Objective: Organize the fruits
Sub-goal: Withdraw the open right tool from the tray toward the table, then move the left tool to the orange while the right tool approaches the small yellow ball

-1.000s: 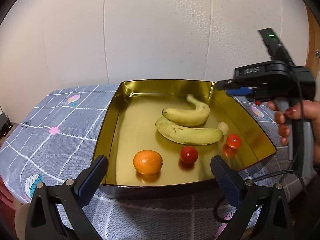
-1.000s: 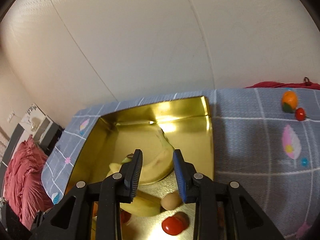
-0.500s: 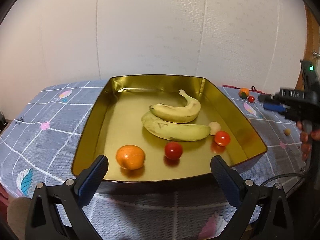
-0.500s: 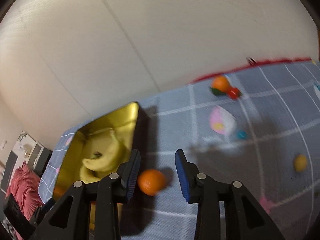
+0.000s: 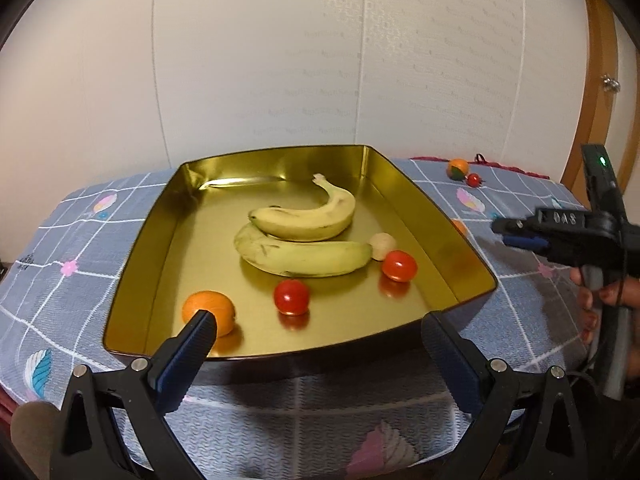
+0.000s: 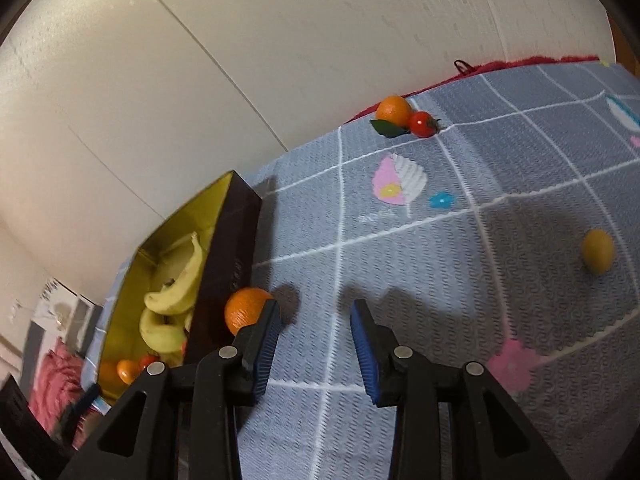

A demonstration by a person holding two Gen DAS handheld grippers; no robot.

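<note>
A gold metal tray (image 5: 144, 240) (image 6: 236, 232) on the cloth holds two bananas (image 5: 304, 236), an orange (image 5: 210, 310), two red tomatoes (image 5: 292, 296) and a small pale fruit (image 5: 382, 245). My left gripper (image 5: 316, 340) hangs open in front of the tray's near rim, nothing between its fingers. My right gripper (image 6: 316, 316) (image 5: 520, 234) is open over the cloth right of the tray. A loose orange (image 6: 246, 308) lies against the tray's outer wall, just beyond the left fingertip. Farther off lie an orange with a leaf (image 6: 394, 110), a tomato (image 6: 422, 124) and a yellow fruit (image 6: 598, 252).
A grey-blue checked cloth (image 6: 440, 248) covers the table, which backs onto a pale wall. A red fabric edge (image 6: 520, 64) runs along the table's far side. A hand (image 5: 600, 296) holds the right gripper's handle. Pink bedding (image 6: 56, 384) lies below the table's left side.
My right gripper has swung from above the tray out to the cloth on its right and come down close to the loose orange. The left gripper's view has shifted slightly; it stays open.
</note>
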